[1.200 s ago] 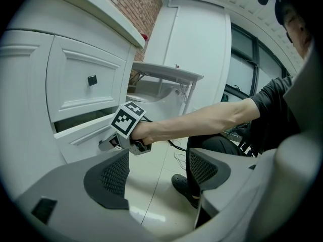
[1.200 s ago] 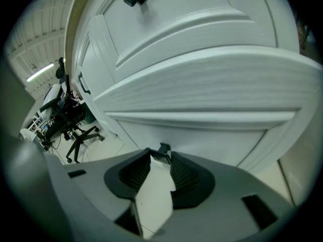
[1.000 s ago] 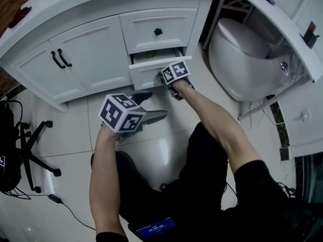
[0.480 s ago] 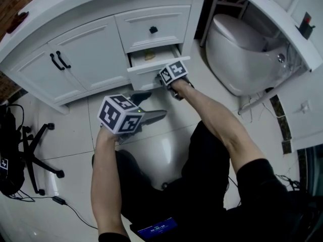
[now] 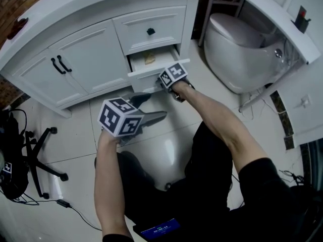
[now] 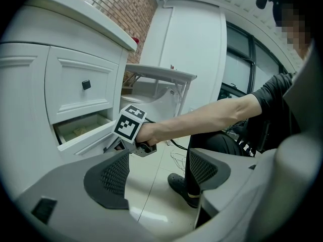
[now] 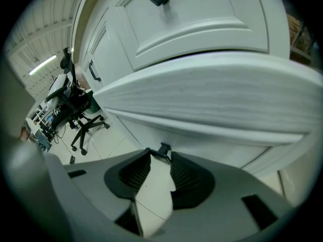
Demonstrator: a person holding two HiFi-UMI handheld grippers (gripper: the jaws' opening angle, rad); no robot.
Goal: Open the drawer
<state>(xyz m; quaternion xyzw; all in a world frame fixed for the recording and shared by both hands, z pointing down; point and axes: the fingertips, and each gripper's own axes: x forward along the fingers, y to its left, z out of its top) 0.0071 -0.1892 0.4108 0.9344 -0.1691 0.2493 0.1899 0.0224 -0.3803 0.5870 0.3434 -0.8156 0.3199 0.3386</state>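
Note:
The white vanity's lower drawer (image 5: 154, 70) stands partly pulled out, and a small yellowish thing (image 5: 150, 58) shows inside. My right gripper (image 5: 161, 79) is at the drawer's front. In the right gripper view its fingertips are shut on the small black knob (image 7: 164, 148) below the drawer's front panel (image 7: 212, 105). My left gripper (image 5: 151, 107) hangs over the floor tiles in front of the cabinet. Its jaws are open and hold nothing (image 6: 159, 170). From there I see the right gripper's marker cube (image 6: 130, 126) at the drawer (image 6: 83, 132).
Above it the upper drawer (image 5: 150, 32) is closed. Two cabinet doors with black handles (image 5: 60, 64) are to the left. A white toilet (image 5: 237, 49) stands at the right. An office chair (image 5: 35, 150) and cables lie at the far left. The person's legs (image 5: 202, 175) are below.
The lower drawer has slid a little further out with the right gripper on its knob, and more of its inside shows. The left gripper has stayed where it was.

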